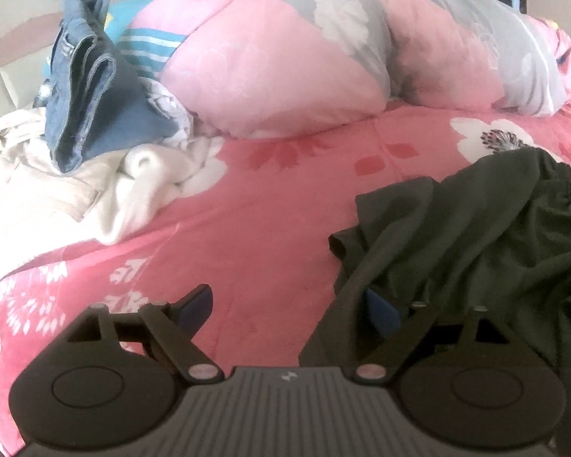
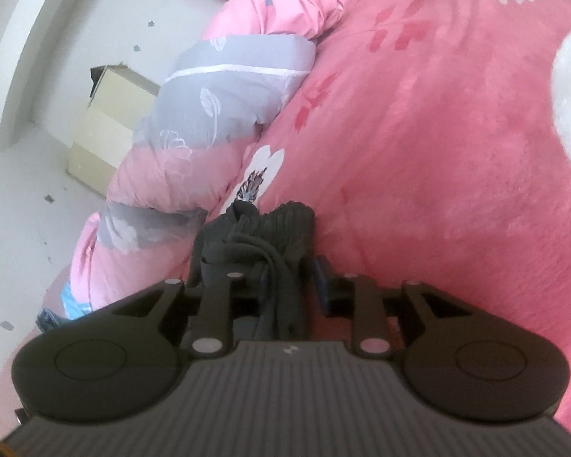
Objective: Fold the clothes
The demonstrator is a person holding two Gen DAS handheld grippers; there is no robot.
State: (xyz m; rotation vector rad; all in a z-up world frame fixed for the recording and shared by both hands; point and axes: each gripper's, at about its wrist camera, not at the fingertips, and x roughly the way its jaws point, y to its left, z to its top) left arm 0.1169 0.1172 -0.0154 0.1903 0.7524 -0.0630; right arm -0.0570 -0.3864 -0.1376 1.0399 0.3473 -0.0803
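My right gripper [image 2: 259, 278] clamps the dark garment [image 2: 262, 228]; my left gripper [image 1: 289, 308] gapes wide at its edge, lower right.

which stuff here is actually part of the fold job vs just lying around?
In the job:
dark garment
left hand-held gripper, open
right hand-held gripper, shut on dark garment
jeans and white clothes, likely next

Lying about:
quilt
bedsheet
box
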